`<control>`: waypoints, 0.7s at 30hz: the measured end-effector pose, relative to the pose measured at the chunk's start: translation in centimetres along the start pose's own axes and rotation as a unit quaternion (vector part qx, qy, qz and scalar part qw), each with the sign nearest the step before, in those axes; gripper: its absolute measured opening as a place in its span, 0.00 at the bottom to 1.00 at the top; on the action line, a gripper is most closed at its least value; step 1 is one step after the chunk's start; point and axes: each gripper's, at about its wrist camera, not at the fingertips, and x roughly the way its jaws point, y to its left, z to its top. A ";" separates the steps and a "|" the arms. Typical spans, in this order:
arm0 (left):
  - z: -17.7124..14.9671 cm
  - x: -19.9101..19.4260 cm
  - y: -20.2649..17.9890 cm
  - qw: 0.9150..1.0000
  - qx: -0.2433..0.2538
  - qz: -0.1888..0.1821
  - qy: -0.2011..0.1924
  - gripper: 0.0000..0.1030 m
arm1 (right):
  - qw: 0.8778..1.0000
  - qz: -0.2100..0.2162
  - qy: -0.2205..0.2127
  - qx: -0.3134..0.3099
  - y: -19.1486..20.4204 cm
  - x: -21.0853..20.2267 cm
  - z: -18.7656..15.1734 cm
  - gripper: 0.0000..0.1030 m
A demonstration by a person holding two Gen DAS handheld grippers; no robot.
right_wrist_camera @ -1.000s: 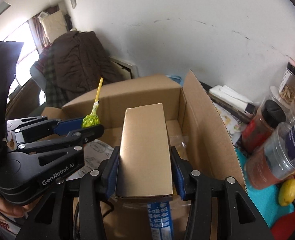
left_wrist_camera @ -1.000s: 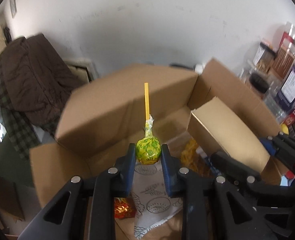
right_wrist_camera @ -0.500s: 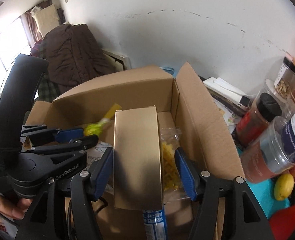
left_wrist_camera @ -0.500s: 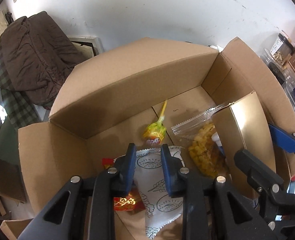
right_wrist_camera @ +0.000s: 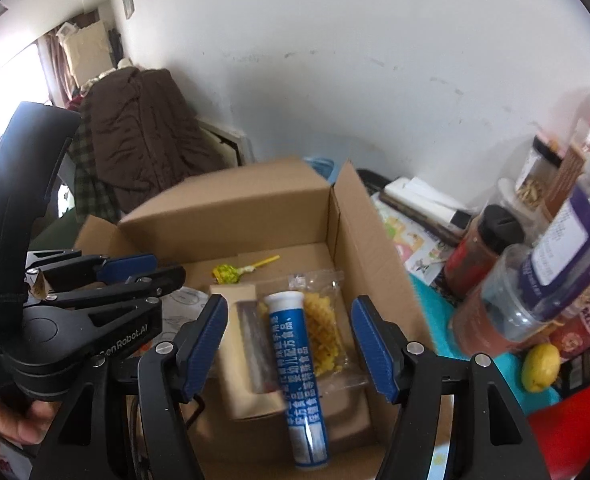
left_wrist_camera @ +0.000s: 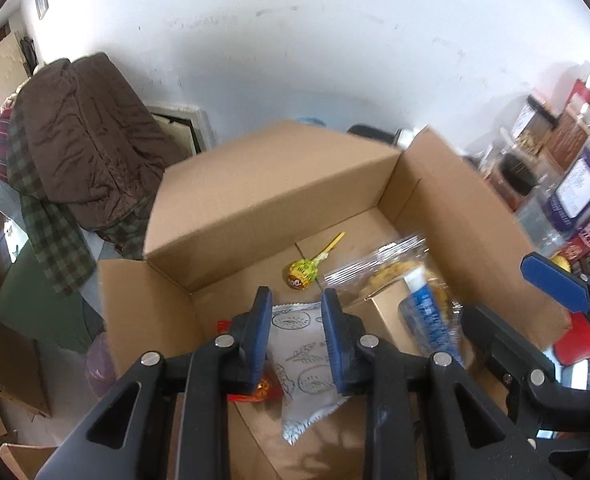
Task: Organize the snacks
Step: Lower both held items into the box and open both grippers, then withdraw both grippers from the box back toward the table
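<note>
Both my claws hang over the open cardboard box point(right_wrist_camera: 255, 208), and everything I can see of the snacks already lies on its floor. My right gripper point(right_wrist_camera: 291, 340) has just been opening and now stands spread with nothing touching its pads; directly below it lies the tan carton point(right_wrist_camera: 235, 344) on its side, the blue tube point(right_wrist_camera: 299, 380) slanted across it, long axis running from me toward the box's far wall. The clear bag of yellow crisps point(right_wrist_camera: 327, 336) sits against the box's right wall. My left gripper point(left_wrist_camera: 295, 340) looks pressed nearly together and holds nothing; the lollipop point(left_wrist_camera: 305, 274) lies ahead of it, stick pointing toward the far right corner. The left claw is nearer it.
</note>
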 end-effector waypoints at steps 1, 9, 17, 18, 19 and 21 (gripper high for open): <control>-0.1 -0.7 -0.2 1.000 0.000 0.000 -0.005 0.24 | 1.000 -0.001 -0.005 0.000 0.0 -0.8 0.1 0.64; -0.4 -7.1 -0.1 0.999 -0.002 -0.001 -0.053 0.24 | 0.999 -0.006 -0.052 -0.006 0.8 -6.8 0.7 0.65; -1.8 -13.5 -0.2 0.995 0.004 -0.002 -0.097 0.24 | 0.995 0.002 -0.103 -0.015 2.1 -12.9 0.5 0.66; -2.0 -14.3 -0.3 0.995 0.007 -0.002 -0.104 0.24 | 0.994 0.002 -0.108 -0.015 2.2 -13.6 0.4 0.66; -2.3 -15.0 -0.3 0.994 0.008 -0.002 -0.109 0.24 | 0.993 0.003 -0.115 -0.014 2.3 -14.4 0.3 0.66; -2.9 -16.5 -0.4 0.993 0.012 -0.002 -0.120 0.24 | 0.992 0.003 -0.125 -0.013 2.2 -15.6 0.1 0.68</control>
